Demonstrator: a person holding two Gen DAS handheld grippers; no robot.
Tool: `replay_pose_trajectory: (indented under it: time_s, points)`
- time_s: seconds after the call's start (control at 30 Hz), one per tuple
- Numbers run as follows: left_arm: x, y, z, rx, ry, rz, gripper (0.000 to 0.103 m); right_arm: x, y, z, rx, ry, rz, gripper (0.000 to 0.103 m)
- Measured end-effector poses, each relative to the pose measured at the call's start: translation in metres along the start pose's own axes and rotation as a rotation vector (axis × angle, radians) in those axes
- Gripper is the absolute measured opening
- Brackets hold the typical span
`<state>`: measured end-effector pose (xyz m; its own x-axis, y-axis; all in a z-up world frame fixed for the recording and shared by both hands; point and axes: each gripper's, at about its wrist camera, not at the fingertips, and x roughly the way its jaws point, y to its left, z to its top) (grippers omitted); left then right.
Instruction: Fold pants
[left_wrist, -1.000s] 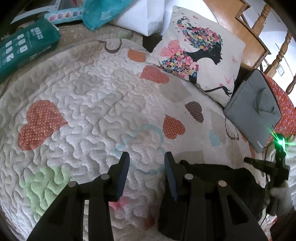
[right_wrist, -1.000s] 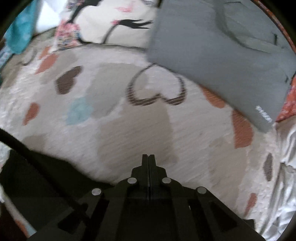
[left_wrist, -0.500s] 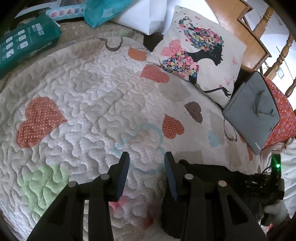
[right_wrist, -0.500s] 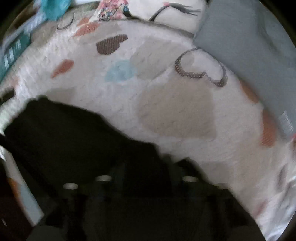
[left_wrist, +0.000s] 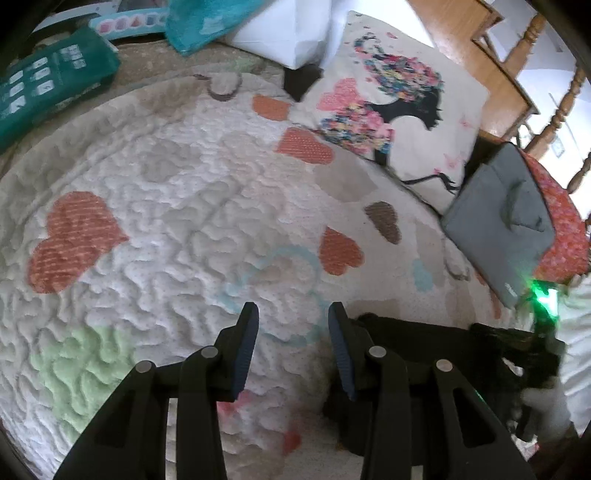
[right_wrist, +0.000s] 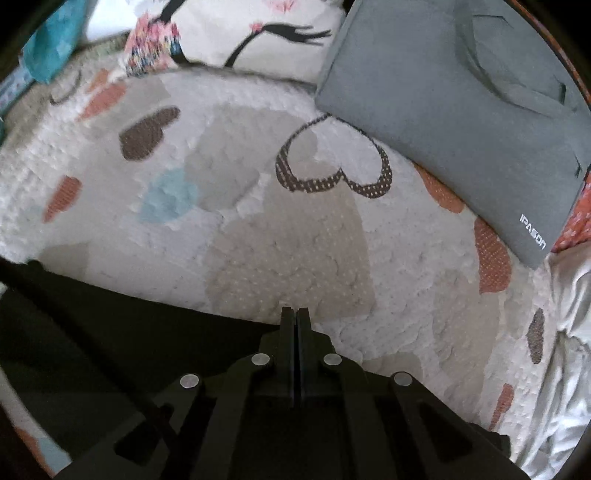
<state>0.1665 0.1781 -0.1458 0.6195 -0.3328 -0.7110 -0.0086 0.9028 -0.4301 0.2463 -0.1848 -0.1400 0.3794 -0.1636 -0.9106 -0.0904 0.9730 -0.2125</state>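
Note:
The black pants (left_wrist: 417, 354) lie bunched on the heart-patterned quilt (left_wrist: 177, 221), low and right in the left wrist view. My left gripper (left_wrist: 291, 332) is open and empty, hovering over the quilt just left of the pants. In the right wrist view the pants (right_wrist: 110, 332) spread dark across the lower left. My right gripper (right_wrist: 295, 314) has its jaws pressed together at the pants' far edge; I cannot see cloth between them. The right gripper also shows at the right edge of the left wrist view (left_wrist: 532, 343), with a green light.
A printed cushion (left_wrist: 399, 110) and a grey laptop sleeve (right_wrist: 461, 110) lie at the quilt's far side. A teal package (left_wrist: 48, 85), teal cloth and white pillow sit at the back. Wooden bed rails stand at the far right. White sheets (right_wrist: 565, 369) bunch at right.
The right gripper swung down over the pants and back up to the quilt's edge view. The left gripper stayed open and nearly still, shifting slightly.

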Motion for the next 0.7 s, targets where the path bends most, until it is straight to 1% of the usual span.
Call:
replay_pose_trajectory:
  time_s: [0.03, 0.07, 0.1, 0.13, 0.17, 0.2, 0.27, 0.3, 0.33, 0.37, 0.43, 0.47, 0.5, 0.53, 0.57, 0.6, 0.63, 0.67, 0.7]
  points:
    - [0.000, -0.006, -0.002, 0.019, -0.003, -0.025, 0.038, 0.004, 0.001, 0.000, -0.004, 0.014, -0.005, 0.000]
    - [0.000, -0.013, -0.004, 0.050, -0.009, -0.041, 0.039, 0.003, -0.001, 0.000, 0.006, 0.018, 0.004, 0.003]
    - [0.000, -0.022, -0.007, 0.090, -0.013, -0.045, 0.041, -0.003, -0.009, 0.001, 0.038, 0.016, 0.028, 0.015]
    - [0.003, -0.031, -0.010, 0.126, -0.007, -0.052, 0.043, -0.014, -0.021, -0.001, 0.091, -0.005, 0.062, 0.024]
    - [0.007, -0.039, -0.014, 0.159, 0.012, -0.061, 0.044, -0.028, -0.033, -0.004, 0.139, -0.039, 0.082, 0.041]
    - [0.014, -0.045, -0.018, 0.184, 0.041, -0.055, 0.046, -0.042, -0.045, -0.010, 0.184, -0.071, 0.094, 0.048]
    - [0.030, -0.050, -0.025, 0.222, 0.103, -0.002, 0.046, -0.067, -0.070, -0.030, 0.273, -0.107, 0.144, 0.048]
    - [0.041, -0.051, -0.027, 0.234, 0.147, 0.039, 0.046, -0.077, -0.081, -0.045, 0.316, -0.111, 0.185, 0.048]
    - [0.050, -0.048, -0.030, 0.228, 0.186, 0.059, 0.046, -0.085, -0.089, -0.066, 0.347, -0.114, 0.230, 0.048]
    - [0.056, -0.046, -0.030, 0.213, 0.213, 0.065, 0.046, -0.090, -0.091, -0.081, 0.359, -0.113, 0.266, 0.048]
    - [0.057, -0.044, -0.029, 0.186, 0.210, 0.059, 0.046, -0.091, -0.089, -0.115, 0.376, -0.092, 0.379, 0.048]
    - [0.057, -0.044, -0.028, 0.177, 0.210, 0.057, 0.046, -0.086, -0.088, -0.128, 0.389, -0.072, 0.419, 0.048]
    - [0.058, -0.043, -0.029, 0.173, 0.209, 0.058, 0.046, -0.082, -0.088, -0.142, 0.401, -0.049, 0.432, 0.048]
    - [0.057, -0.044, -0.030, 0.175, 0.203, 0.062, 0.047, -0.073, -0.092, -0.160, 0.414, -0.006, 0.399, 0.048]
    - [0.056, -0.046, -0.030, 0.183, 0.199, 0.072, 0.047, -0.064, -0.096, -0.174, 0.425, 0.034, 0.338, 0.048]
    - [0.054, -0.049, -0.032, 0.197, 0.191, 0.088, 0.048, -0.056, -0.108, -0.191, 0.445, 0.067, 0.263, 0.039]
    - [0.054, -0.049, -0.032, 0.205, 0.185, 0.099, 0.050, -0.054, -0.123, -0.207, 0.474, 0.046, 0.244, 0.029]
    - [0.052, -0.051, -0.034, 0.215, 0.177, 0.117, 0.051, -0.057, -0.139, -0.219, 0.515, 0.017, 0.249, 0.008]
    - [0.052, -0.051, -0.034, 0.218, 0.174, 0.126, 0.052, -0.058, -0.153, -0.228, 0.561, 0.018, 0.234, 0.000]
